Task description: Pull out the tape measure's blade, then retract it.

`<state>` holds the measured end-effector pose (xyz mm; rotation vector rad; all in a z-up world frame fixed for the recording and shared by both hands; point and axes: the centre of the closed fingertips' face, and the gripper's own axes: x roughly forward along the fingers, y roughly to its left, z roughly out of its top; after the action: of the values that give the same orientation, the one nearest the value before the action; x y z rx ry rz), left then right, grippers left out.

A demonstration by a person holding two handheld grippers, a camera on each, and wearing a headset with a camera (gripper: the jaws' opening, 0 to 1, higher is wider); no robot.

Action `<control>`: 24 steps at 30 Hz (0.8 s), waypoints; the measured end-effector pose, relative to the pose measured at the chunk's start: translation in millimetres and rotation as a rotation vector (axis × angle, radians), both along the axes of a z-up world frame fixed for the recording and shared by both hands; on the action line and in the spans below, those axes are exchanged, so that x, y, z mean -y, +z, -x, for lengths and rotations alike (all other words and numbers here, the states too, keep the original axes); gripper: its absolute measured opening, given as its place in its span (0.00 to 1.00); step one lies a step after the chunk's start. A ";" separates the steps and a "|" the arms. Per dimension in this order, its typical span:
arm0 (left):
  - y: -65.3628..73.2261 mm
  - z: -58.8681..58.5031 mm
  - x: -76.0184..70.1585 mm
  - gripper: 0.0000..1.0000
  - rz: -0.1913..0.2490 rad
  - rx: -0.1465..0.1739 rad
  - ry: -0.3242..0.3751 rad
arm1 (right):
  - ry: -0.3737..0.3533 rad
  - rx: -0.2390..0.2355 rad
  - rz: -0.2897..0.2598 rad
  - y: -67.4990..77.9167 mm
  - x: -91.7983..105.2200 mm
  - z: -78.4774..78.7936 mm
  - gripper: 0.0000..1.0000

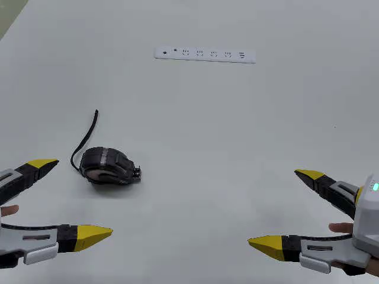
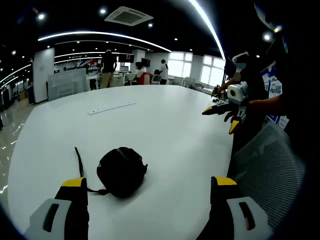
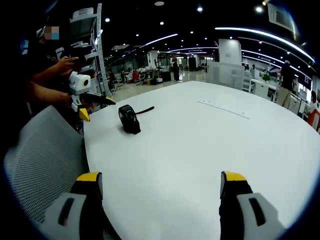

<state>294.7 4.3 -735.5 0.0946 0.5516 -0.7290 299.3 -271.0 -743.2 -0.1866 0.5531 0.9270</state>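
A black tape measure (image 1: 107,166) with a black wrist strap (image 1: 84,140) lies on the white table, its blade fully inside. My left gripper (image 1: 80,196) is open just left of it and nearer to me, yellow tips apart. In the left gripper view the tape measure (image 2: 121,171) sits a short way ahead, between the open jaws of the left gripper (image 2: 149,184). My right gripper (image 1: 287,207) is open at the lower right, well away from the tape measure (image 3: 129,119), which is small and far in the right gripper view. The right gripper (image 3: 163,179) holds nothing.
A white power strip (image 1: 205,54) lies flat at the far middle of the table. The white table (image 1: 237,136) stretches wide around the tape measure. A mesh chair back (image 3: 45,155) is near the table edge. People stand in the office far behind.
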 end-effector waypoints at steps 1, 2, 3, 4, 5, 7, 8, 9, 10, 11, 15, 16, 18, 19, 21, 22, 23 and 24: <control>0.1 -1.3 -0.2 1.00 -0.001 0.006 -0.001 | 0.000 0.003 -0.001 0.6 -0.4 -0.5 1.00; 0.5 -2.3 -0.1 1.00 -0.003 0.009 0.000 | 0.000 0.006 -0.003 1.3 -0.4 -0.9 1.00; 2.1 -3.1 0.6 1.00 -0.003 0.015 -0.002 | 0.000 0.006 -0.005 1.7 -0.8 -1.2 1.00; 3.1 -3.9 1.2 1.00 -0.002 0.020 -0.003 | 0.000 0.006 -0.006 2.4 -1.2 -0.9 1.00; 4.1 -4.3 1.5 1.00 0.000 0.021 -0.004 | 0.001 0.007 -0.003 2.2 -1.3 -1.0 1.00; 4.8 -5.1 2.1 1.00 -0.004 0.026 -0.009 | 0.006 0.008 -0.001 2.2 -1.7 -0.4 1.00; 4.7 -5.4 2.4 1.00 -0.008 0.025 -0.013 | 0.006 0.007 0.000 2.0 -1.8 -0.1 1.00; 5.2 -4.9 3.1 1.00 -0.009 0.025 -0.015 | 0.006 0.007 0.000 2.1 -1.8 0.0 1.00; 5.6 -4.8 3.6 1.00 -0.008 0.026 -0.018 | 0.006 0.009 -0.001 2.6 -2.1 0.2 1.00; 6.1 -4.9 3.8 1.00 -0.007 0.029 -0.019 | 0.006 0.008 -0.001 2.7 -2.3 0.4 0.99; 6.9 -4.8 2.6 1.00 -0.013 0.031 -0.025 | 0.007 0.007 0.003 2.5 -2.8 1.5 0.99; 6.8 -4.8 2.2 1.00 -0.016 0.030 -0.027 | 0.010 0.004 0.006 1.7 -2.4 1.9 0.99; 6.9 -5.1 1.2 1.00 -0.019 0.032 -0.031 | 0.012 0.007 0.009 1.7 -3.1 1.7 0.99; 7.3 -5.1 1.3 1.00 -0.019 0.033 -0.032 | 0.012 0.006 0.009 1.7 -3.5 1.6 0.99; 7.1 -5.1 0.6 1.00 -0.027 0.032 -0.036 | 0.010 0.007 0.009 2.0 -3.4 0.8 0.99; 7.2 -5.0 0.5 1.00 -0.028 0.032 -0.038 | 0.010 0.006 0.009 1.9 -3.3 0.6 0.99; 7.3 -5.4 0.3 0.99 -0.029 0.033 -0.040 | 0.012 0.007 0.010 1.9 -3.4 0.2 0.99; 7.2 -5.6 0.2 0.99 -0.030 0.031 -0.042 | 0.012 0.008 0.011 2.0 -3.4 0.0 0.98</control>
<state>300.3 4.1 -728.3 0.1455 0.5322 -0.7594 299.3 -267.6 -741.1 -0.2038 0.5508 0.9350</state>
